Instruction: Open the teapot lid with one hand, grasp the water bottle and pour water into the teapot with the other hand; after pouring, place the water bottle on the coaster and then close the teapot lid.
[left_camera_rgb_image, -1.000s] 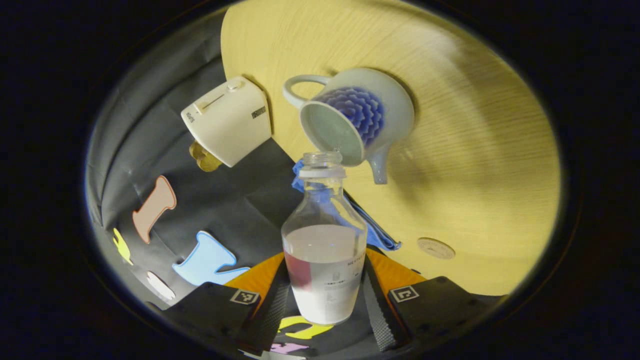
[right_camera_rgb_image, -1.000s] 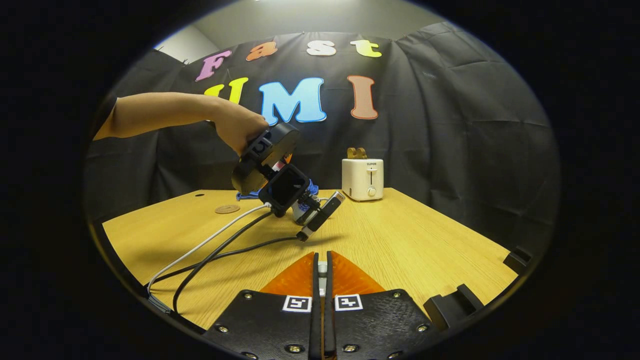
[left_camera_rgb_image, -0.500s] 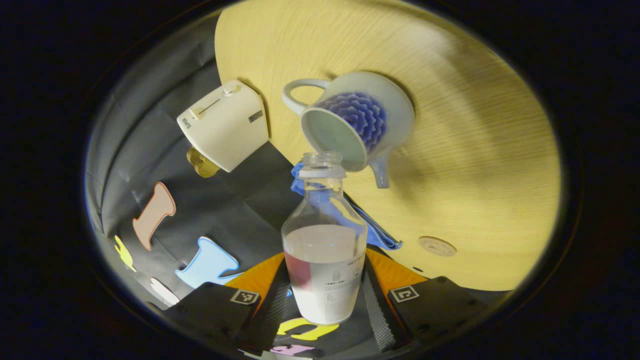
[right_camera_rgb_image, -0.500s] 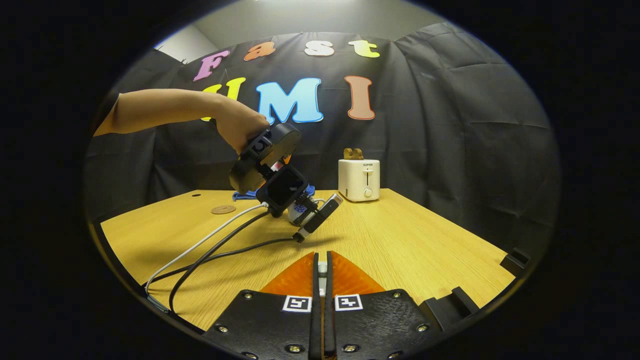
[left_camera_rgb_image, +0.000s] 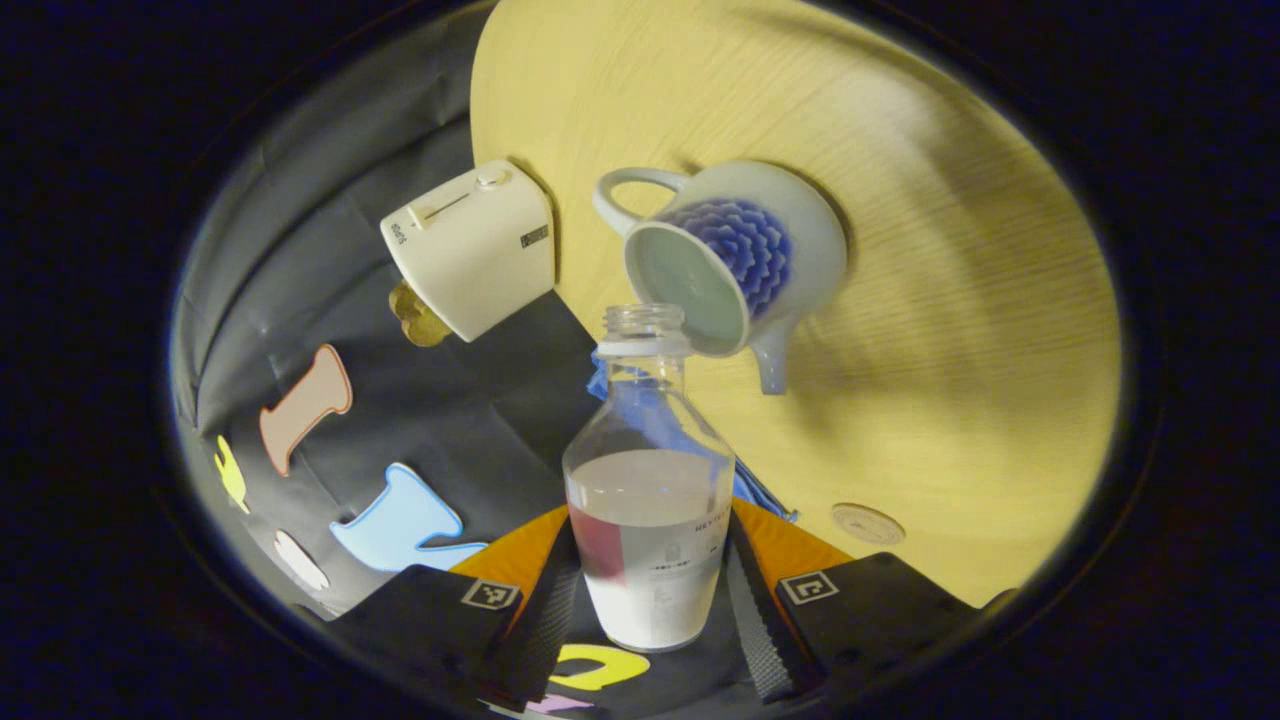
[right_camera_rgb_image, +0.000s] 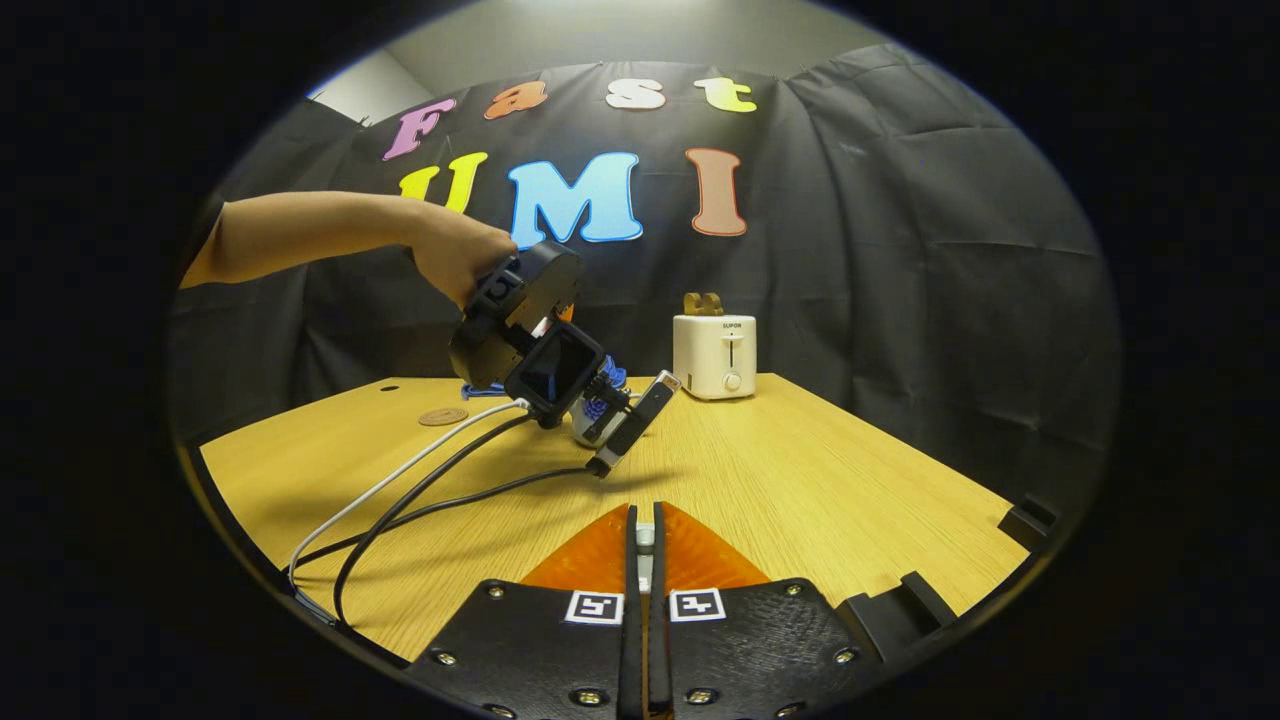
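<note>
The clear water bottle (left_camera_rgb_image: 648, 520), uncapped and partly filled, sits between the two fingers of my left gripper (left_camera_rgb_image: 650, 610), both pressing its labelled lower body. In the left gripper view the bottle's open neck points at the white teapot (left_camera_rgb_image: 735, 265) with a blue flower pattern, whose wide mouth is uncovered; the bottle's rim overlaps the edge of that mouth. The teapot stands on the pale wooden table (left_camera_rgb_image: 940, 330), its handle toward a cream toaster (left_camera_rgb_image: 472, 245) near the table's back edge. A blue cloth (left_camera_rgb_image: 755, 488) lies behind the bottle, and a small round coaster (left_camera_rgb_image: 867, 523) rests on the table, apart from the teapot. In the right gripper view, my right gripper (right_camera_rgb_image: 643, 600) has its fingers drawn together with only a thin slit between them; something small shows in that slit, but I cannot tell what. Farther off, my hand (right_camera_rgb_image: 455, 255) tilts the left gripper above the table, cables (right_camera_rgb_image: 420, 490) trailing from it.
</note>
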